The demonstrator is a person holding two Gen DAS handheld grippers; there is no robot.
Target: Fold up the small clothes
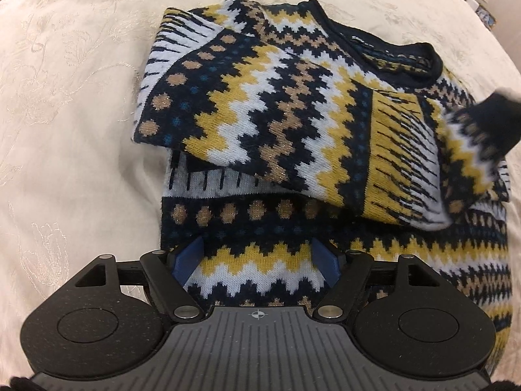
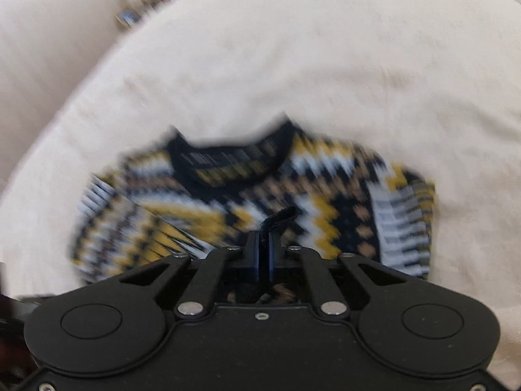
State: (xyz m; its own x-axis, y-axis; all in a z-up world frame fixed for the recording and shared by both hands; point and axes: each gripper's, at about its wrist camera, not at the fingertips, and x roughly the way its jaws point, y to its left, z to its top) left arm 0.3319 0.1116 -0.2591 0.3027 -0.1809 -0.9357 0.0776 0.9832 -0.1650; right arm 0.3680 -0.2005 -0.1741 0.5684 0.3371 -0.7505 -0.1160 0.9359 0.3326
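A knitted sweater [image 1: 293,123] with navy, yellow, white and tan zigzags lies on a cream bedspread [image 1: 71,130], its left sleeve folded across the chest. My left gripper [image 1: 257,257] stands open over the lower body, its blue pads [image 1: 190,260] set wide apart with flat knit between them. At the right edge the other sleeve's dark cuff [image 1: 495,114] is raised and blurred. The right wrist view is motion-blurred. It shows my right gripper [image 2: 264,236] shut above the sweater [image 2: 342,208], below the collar [image 2: 228,163]. A dark strip of fabric [image 2: 281,215] sticks out from between its tips.
The cream embroidered bedspread [image 2: 293,65] spreads widely around the sweater on every side. Blurred room clutter [image 2: 130,16] shows beyond the bed's far edge, and more small items [image 1: 482,3] sit at the upper right corner.
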